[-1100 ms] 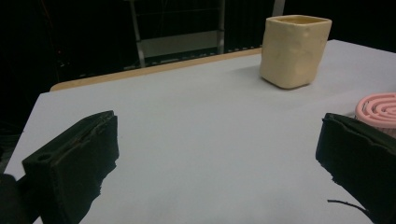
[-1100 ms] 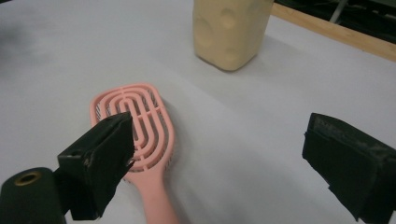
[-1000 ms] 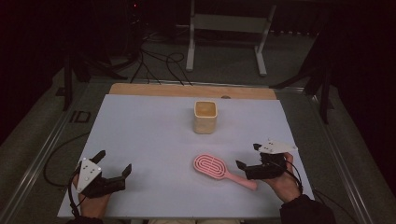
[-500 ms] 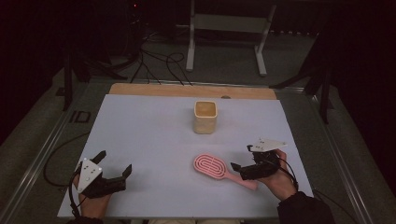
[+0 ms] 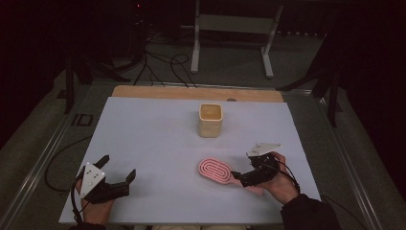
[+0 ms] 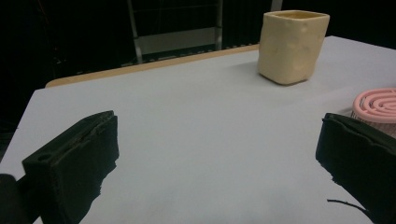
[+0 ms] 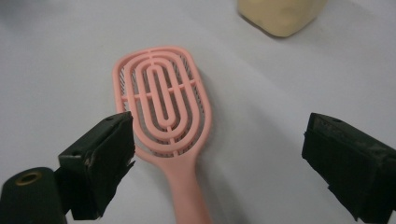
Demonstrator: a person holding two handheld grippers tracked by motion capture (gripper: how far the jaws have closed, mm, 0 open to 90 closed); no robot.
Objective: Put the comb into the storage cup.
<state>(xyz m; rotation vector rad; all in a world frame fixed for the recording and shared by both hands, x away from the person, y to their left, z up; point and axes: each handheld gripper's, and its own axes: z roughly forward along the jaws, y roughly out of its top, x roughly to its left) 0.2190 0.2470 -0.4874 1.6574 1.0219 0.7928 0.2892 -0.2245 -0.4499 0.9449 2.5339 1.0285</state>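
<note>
A pink hairbrush lies flat on the white table sheet, with its handle pointing at the person's right hand. My right gripper is open over that handle. In the right gripper view the brush has its handle between the two jaws, close to the left one, and the gripper holds nothing. A cream square cup stands upright at the middle far side, and its base shows beyond the brush. My left gripper rests open at the front left. In the left gripper view, the gripper looks across bare sheet toward the cup and the brush head.
The white sheet covers the table, with a wooden strip along the far edge. Beyond the table are floor cables and a metal stand. A cable trails off the table's left side.
My right gripper has moved left toward the brush and now straddles its handle. The left gripper, the brush and the cup have not moved.
</note>
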